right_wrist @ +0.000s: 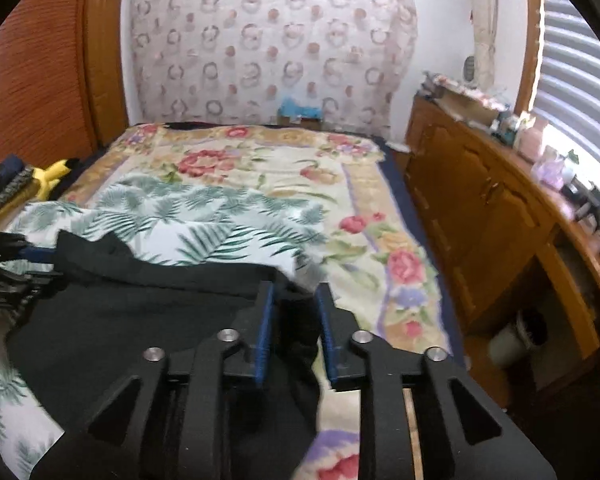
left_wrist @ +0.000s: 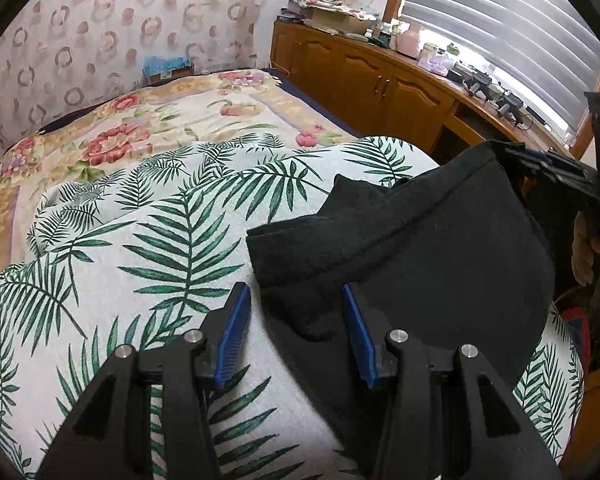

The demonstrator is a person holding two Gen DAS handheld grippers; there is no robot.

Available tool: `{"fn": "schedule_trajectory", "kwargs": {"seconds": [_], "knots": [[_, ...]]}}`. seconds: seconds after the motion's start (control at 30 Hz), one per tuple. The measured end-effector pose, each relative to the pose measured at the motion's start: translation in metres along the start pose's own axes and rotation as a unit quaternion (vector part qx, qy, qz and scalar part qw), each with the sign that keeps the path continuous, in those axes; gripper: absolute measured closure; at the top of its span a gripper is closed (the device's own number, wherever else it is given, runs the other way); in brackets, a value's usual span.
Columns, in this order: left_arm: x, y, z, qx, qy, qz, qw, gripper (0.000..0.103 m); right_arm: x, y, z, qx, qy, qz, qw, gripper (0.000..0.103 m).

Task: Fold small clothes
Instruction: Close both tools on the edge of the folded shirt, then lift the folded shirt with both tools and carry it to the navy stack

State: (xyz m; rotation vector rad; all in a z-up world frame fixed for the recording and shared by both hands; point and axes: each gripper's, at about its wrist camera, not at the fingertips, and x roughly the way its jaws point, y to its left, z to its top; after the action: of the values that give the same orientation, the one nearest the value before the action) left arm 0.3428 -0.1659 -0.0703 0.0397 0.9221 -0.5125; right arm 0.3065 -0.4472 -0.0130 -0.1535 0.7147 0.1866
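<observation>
Your left gripper is hovering with jaws spread over the black garment lying on the leaf-print cloth, while your right gripper is pinching that garment's far corner, lifting it.

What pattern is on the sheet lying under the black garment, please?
Green palm fronds on white; the sheet shows best in the left wrist view.

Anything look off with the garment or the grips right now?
One thing: the black garment lies bunched with a corner flipped over on the leaf-print cloth. The left gripper is open around its edge; the right gripper is pinching an edge.
</observation>
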Motion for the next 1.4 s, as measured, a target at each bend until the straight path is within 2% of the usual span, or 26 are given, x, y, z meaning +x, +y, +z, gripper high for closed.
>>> {"fn": "schedule_trajectory", "kwargs": {"seconds": [0.07, 0.13, 0.3, 0.4, 0.53, 0.57, 0.6, 0.67, 0.7, 0.73, 0.8, 0.87, 0.9, 0.97, 1.07, 1.23, 1.4], "knots": [[0.005, 0.002, 0.002, -0.002, 0.007, -0.004, 1.0000, 0.056, -0.001, 0.003, -0.002, 0.001, 0.004, 0.007, 1.000, 0.045], [0.007, 0.002, 0.004, 0.001, 0.005, -0.005, 1.0000, 0.056, -0.001, 0.005, -0.005, 0.000, 0.012, 0.011, 1.000, 0.037], [0.011, 0.004, 0.007, -0.002, 0.001, -0.013, 0.9999, 0.056, 0.013, 0.005, -0.025, 0.009, 0.048, 0.021, 0.999, 0.028], [0.011, 0.005, 0.007, -0.005, -0.001, -0.016, 0.9999, 0.056, 0.020, -0.002, -0.035, 0.037, 0.060, 0.036, 0.997, 0.023], [0.011, 0.007, 0.007, -0.013, -0.003, -0.026, 0.9996, 0.057, 0.028, -0.012, -0.038, 0.081, 0.077, 0.086, 0.990, 0.023], [0.011, 0.007, 0.007, -0.013, -0.004, -0.034, 0.9993, 0.064, 0.029, -0.011, -0.038, 0.083, 0.082, 0.100, 0.988, 0.023], [0.012, 0.007, 0.007, -0.011, -0.003, -0.044, 0.9990, 0.070, 0.031, -0.009, -0.038, 0.084, 0.090, 0.119, 0.985, 0.023], [0.013, 0.005, 0.008, -0.007, -0.003, -0.044, 0.9990, 0.076, 0.029, 0.000, -0.038, 0.070, 0.091, 0.132, 0.985, 0.035], [0.012, 0.004, 0.008, -0.008, -0.002, -0.051, 0.9987, 0.086, 0.027, 0.005, -0.038, 0.059, 0.086, 0.123, 0.987, 0.036], [0.011, 0.003, 0.008, -0.011, -0.001, -0.060, 0.9981, 0.088, 0.026, 0.007, -0.039, 0.056, 0.084, 0.124, 0.987, 0.042], [0.007, 0.001, 0.009, -0.011, -0.005, -0.062, 0.9980, 0.091, 0.023, 0.011, -0.040, 0.050, 0.083, 0.125, 0.988, 0.048], [-0.002, -0.002, 0.009, -0.008, -0.018, -0.065, 0.9977, 0.092, 0.021, 0.015, -0.041, 0.039, 0.084, 0.130, 0.987, 0.060], [-0.007, -0.004, 0.010, -0.008, -0.026, -0.068, 0.9973, 0.093, 0.019, 0.018, -0.042, 0.032, 0.085, 0.129, 0.987, 0.062], [-0.019, -0.009, 0.011, -0.005, -0.043, -0.075, 0.9963, 0.093, 0.013, 0.025, -0.042, 0.010, 0.078, 0.128, 0.989, 0.076], [-0.039, -0.017, 0.012, 0.003, -0.068, -0.082, 0.9943, 0.093, 0.002, 0.032, -0.042, -0.016, 0.062, 0.116, 0.991, 0.081], [-0.076, -0.027, 0.016, 0.012, -0.107, -0.094, 0.9897, 0.093, -0.029, 0.032, -0.032, -0.024, 0.020, 0.103, 0.994, 0.083], [-0.112, -0.026, 0.016, 0.014, -0.143, -0.076, 0.9867, 0.093, -0.066, 0.041, -0.008, -0.042, -0.031, 0.087, 0.995, 0.083]]}}
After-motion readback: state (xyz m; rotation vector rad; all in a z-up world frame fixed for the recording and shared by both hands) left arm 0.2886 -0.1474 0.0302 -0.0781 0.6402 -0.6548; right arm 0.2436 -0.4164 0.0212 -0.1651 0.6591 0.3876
